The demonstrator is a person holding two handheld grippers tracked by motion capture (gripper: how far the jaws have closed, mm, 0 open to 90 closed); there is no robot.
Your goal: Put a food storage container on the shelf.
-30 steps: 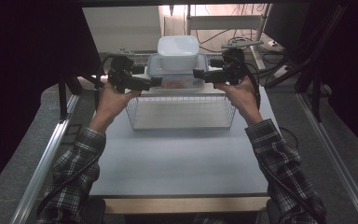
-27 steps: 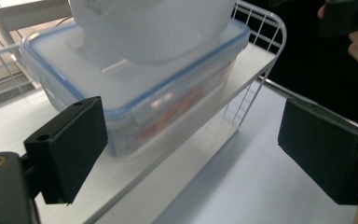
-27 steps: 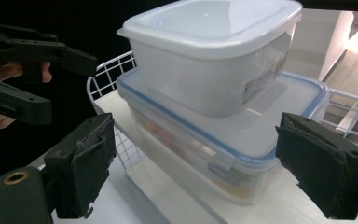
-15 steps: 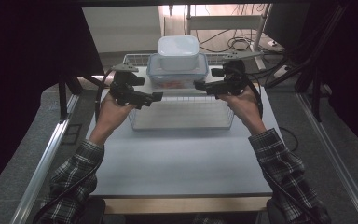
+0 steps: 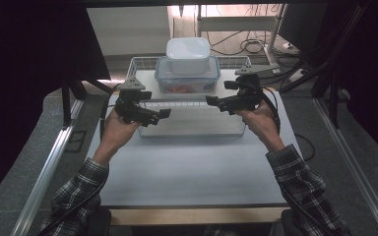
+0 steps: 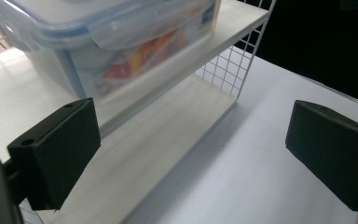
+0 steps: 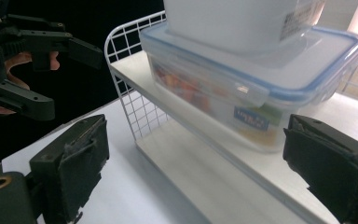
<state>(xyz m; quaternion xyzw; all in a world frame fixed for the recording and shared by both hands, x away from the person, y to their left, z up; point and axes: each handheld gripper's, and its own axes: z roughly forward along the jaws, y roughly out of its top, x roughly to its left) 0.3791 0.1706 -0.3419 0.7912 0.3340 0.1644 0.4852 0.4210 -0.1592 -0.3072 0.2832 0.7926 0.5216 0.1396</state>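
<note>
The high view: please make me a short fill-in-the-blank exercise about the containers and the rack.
1. The clear container with the blue-edged lid stands on the rack's ____ shelf.
2. The white container sits on top of the clear container's ____.
3. Both tongs, left and right, are ____.

Missing words: upper; lid; open

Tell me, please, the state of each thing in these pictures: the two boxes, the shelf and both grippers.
Clear container: lid shut, food inside, resting on the rack's upper shelf.
White box: closed, stacked on the clear container.
Wire rack: upright on the table, lower shelf bare.
Left gripper: open, jaws have just been opening, nothing between them.
Right gripper: open, jaws have just been opening, nothing between them.
</note>
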